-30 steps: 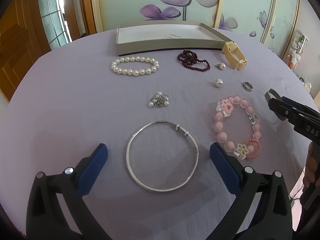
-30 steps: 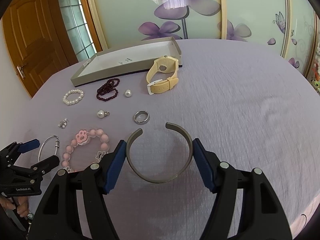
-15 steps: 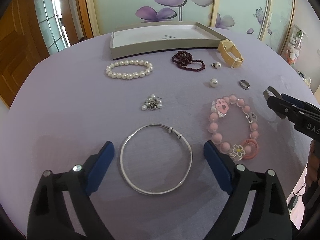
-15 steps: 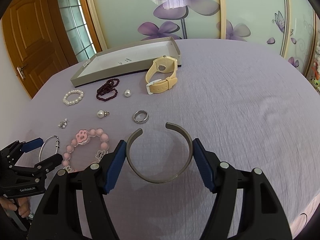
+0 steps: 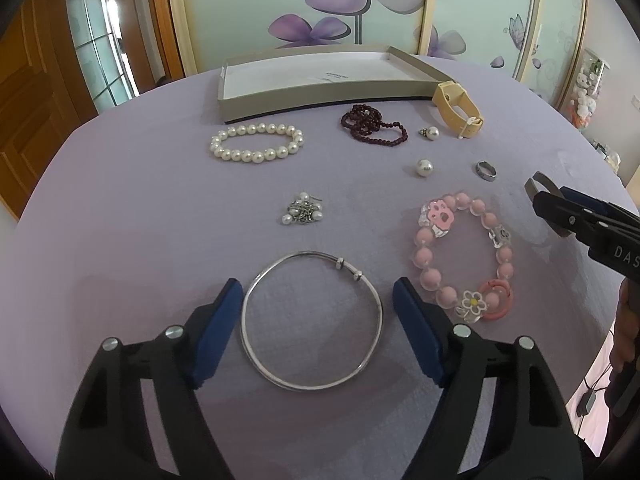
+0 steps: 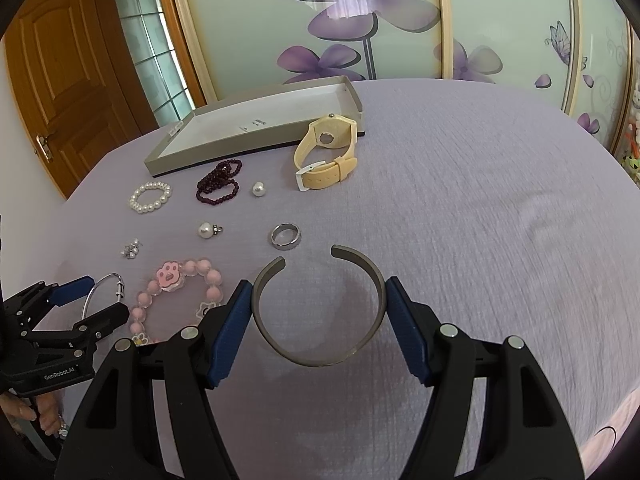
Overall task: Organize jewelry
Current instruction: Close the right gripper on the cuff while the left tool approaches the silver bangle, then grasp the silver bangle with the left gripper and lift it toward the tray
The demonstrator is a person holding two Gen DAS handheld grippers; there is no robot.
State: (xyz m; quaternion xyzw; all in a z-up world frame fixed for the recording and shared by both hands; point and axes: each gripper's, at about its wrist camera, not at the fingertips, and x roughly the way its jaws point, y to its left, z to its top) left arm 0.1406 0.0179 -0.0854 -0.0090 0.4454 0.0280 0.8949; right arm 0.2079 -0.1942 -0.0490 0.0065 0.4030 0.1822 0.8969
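Observation:
A thin silver bangle [image 5: 311, 320] lies on the purple cloth between the blue pads of my left gripper [image 5: 318, 328], which is narrowing around it but shows small gaps. My right gripper [image 6: 319, 320] has its pads against the sides of a grey open cuff [image 6: 320, 304], shut on it at table level. A shallow grey tray [image 5: 320, 96] stands at the back, with nothing in it. The pink bead bracelet [image 5: 464, 256] lies to the right of the silver bangle.
On the cloth lie a pearl bracelet [image 5: 256, 144], dark red beads [image 5: 372, 124], a yellow watch [image 6: 326, 152], two loose pearls [image 5: 425, 168], a steel ring [image 6: 285, 236] and a small earring cluster [image 5: 302, 212]. A door [image 6: 60, 80] stands at the left.
My left gripper has moved forward over the silver bangle and its jaws have narrowed around it. The right gripper and the grey cuff have stayed still.

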